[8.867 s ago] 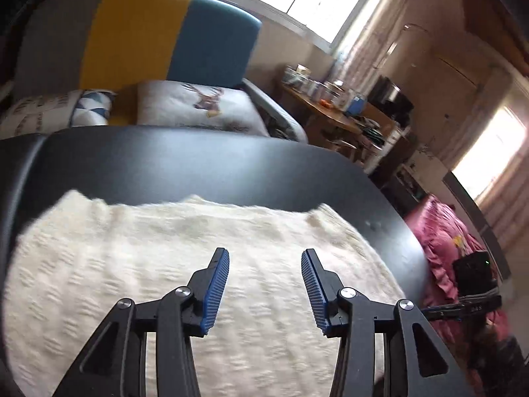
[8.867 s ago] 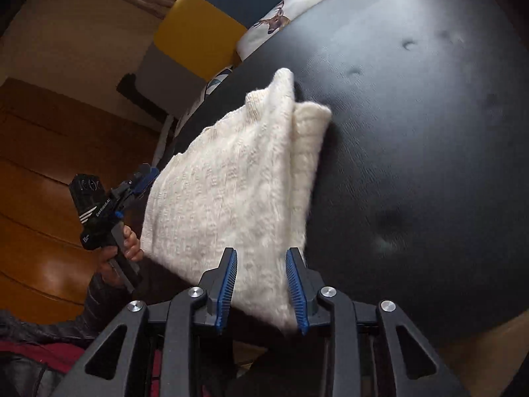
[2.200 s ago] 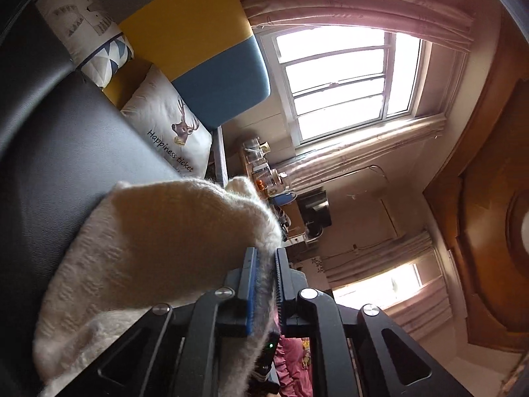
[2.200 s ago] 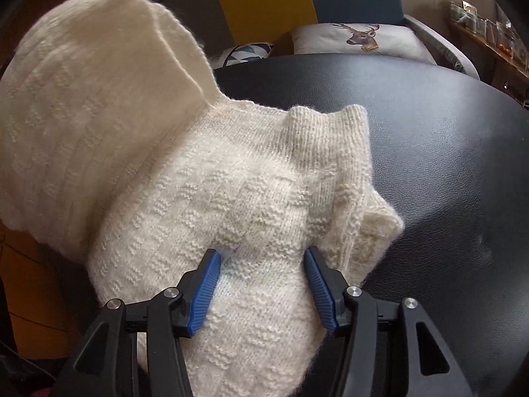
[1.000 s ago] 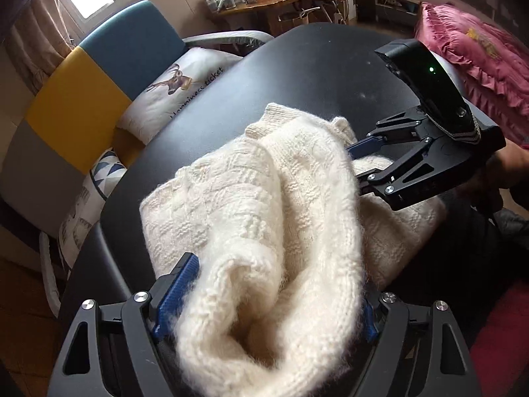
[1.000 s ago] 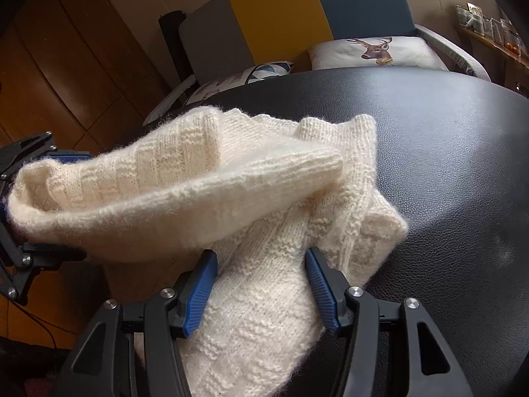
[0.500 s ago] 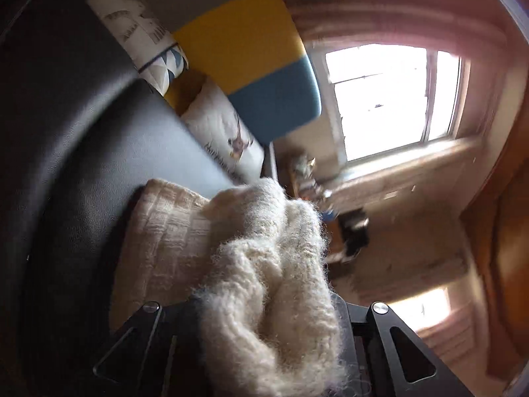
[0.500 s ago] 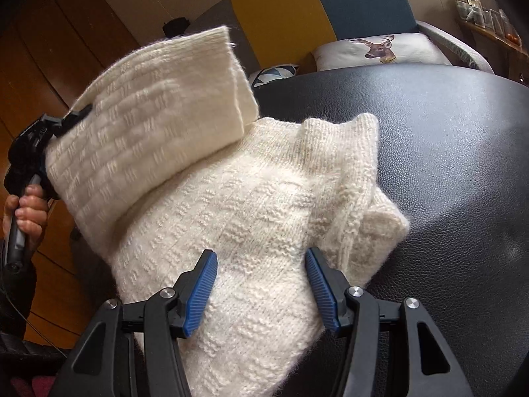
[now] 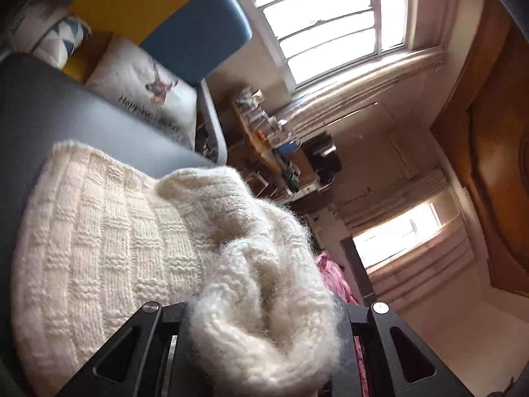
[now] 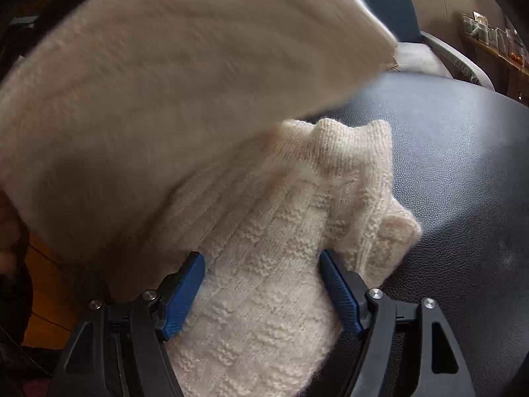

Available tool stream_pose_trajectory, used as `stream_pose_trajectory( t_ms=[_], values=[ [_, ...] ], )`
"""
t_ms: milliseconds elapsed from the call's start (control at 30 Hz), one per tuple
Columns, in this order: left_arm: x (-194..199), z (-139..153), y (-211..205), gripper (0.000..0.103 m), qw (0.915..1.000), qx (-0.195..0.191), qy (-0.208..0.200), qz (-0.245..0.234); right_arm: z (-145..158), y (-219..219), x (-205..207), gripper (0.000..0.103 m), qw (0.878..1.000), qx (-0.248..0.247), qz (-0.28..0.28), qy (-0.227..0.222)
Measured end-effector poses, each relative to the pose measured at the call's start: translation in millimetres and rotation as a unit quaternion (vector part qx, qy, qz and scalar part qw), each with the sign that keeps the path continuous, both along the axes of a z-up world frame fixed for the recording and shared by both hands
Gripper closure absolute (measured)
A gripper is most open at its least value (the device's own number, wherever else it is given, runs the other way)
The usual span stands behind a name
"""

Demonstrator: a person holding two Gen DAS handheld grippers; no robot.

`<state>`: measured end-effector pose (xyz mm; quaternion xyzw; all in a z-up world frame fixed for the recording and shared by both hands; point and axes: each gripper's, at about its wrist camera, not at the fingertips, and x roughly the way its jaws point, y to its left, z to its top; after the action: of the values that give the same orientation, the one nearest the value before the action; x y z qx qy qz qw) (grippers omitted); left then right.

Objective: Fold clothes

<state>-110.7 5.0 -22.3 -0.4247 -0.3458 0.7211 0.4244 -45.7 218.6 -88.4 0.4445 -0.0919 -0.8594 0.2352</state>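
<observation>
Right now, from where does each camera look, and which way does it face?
Left wrist: sits on the left gripper, tilted, facing the window and sofa; its finger frames show, with the cream sweater bunched between them.
Right wrist: sits on the right gripper, facing across the black table; its blue fingers straddle the sweater, a lifted flap above.
Shared: sweater, table, sofa.
</observation>
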Motion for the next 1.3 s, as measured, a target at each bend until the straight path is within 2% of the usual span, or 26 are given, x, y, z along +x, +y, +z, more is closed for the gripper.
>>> stream_pose_trajectory(
  t_ms=[67,133,267,333,400,467,533,633,733,800,900,967,1033,1067,1100,1133,1167,1200,1233,1300],
  values=[
    [2.7,-17.1,15.6,0.083,0.9995,-0.025,-0.013,-0.011,-0.3,3.3,1.5,0.028,1.0,-0.008,0.006,0.003],
    [10.3,-25.8,24.0,0.083,0.9991,-0.033,-0.019,-0.019,-0.6,5.8,3.5,0.028,1.0,-0.013,0.015,0.009],
    [26.5,-21.7,21.1,0.083,0.999,-0.043,-0.007,0.0,0.3,10.4,7.5,0.028,0.999,-0.02,0.035,0.021],
    [27.9,-17.2,18.2,0.082,0.9988,-0.048,-0.004,0.008,4.4,16.0,8.5,0.028,0.999,-0.03,0.041,0.01],
    [31.6,-16.3,22.9,0.075,0.9986,-0.053,-0.005,-0.002,10.8,26.6,12.8,0.028,0.998,-0.051,0.036,-0.009],
    [39.0,-14.7,31.7,0.047,0.9986,-0.048,-0.002,-0.023,14.6,38.6,24.9,0.028,0.997,-0.068,0.035,-0.014],
    [47.6,-9.7,38.4,0.035,0.9981,-0.041,0.004,-0.046,15.7,50.1,38.9,0.028,0.996,-0.083,0.037,-0.019],
    [56.7,10.0,29.3,0.035,0.9977,-0.019,0.018,-0.063,7.4,65.3,60.3,0.028,0.993,-0.104,0.038,-0.044],
    [55.6,35.5,-20.7,0.032,0.9987,-0.013,0.049,-0.002,6.9,74.7,79.0,0.028,0.993,-0.104,0.031,-0.055],
    [55.2,44.5,-61.3,0.029,0.9949,-0.047,0.072,0.054,14.3,79.1,89.4,0.028,0.993,-0.104,0.026,-0.052],
    [60.7,38.3,-112.1,0.028,0.9794,-0.141,0.086,0.116,57.9,79.0,98.5,0.028,0.991,-0.123,0.043,0.0],
    [69.3,23.2,-133.5,0.028,0.9768,-0.159,0.078,0.119,84.6,69.3,93.4,0.026,0.989,-0.127,0.067,0.03],
    [79.9,11.3,-141.2,0.028,0.9761,-0.17,0.086,0.105,106.5,57.0,84.0,0.02,0.986,-0.129,0.093,0.052],
    [87.5,8.3,-137.5,0.028,0.9756,-0.176,0.101,0.084,114.5,49.6,77.9,0.019,0.985,-0.127,0.105,0.054],
    [96.0,6.4,-132.2,0.028,0.9744,-0.182,0.119,0.058,111.7,38.1,66.9,0.019,0.986,-0.117,0.113,0.026],
    [105.1,6.0,-123.9,0.028,0.9706,-0.194,0.14,0.028,107.7,26.9,54.6,0.019,0.987,-0.105,0.12,-0.004],
    [113.9,6.4,-112.0,0.027,0.9631,-0.211,0.166,-0.003,98.6,18.3,39.9,0.019,0.987,-0.092,0.125,-0.041],
    [123.0,6.7,-99.3,0.027,0.9509,-0.237,0.196,-0.031,86.7,12.7,34.4,0.019,0.984,-0.094,0.132,-0.07],
    [132.1,6.2,-87.1,0.027,0.9343,-0.269,0.228,-0.054,75.6,7.9,29.3,0.019,0.981,-0.099,0.138,-0.097],
    [142.3,-2.2,-64.9,0.027,0.8982,-0.33,0.278,-0.086,60.5,9.4,24.7,0.019,0.971,-0.144,0.142,-0.125]
  ],
)
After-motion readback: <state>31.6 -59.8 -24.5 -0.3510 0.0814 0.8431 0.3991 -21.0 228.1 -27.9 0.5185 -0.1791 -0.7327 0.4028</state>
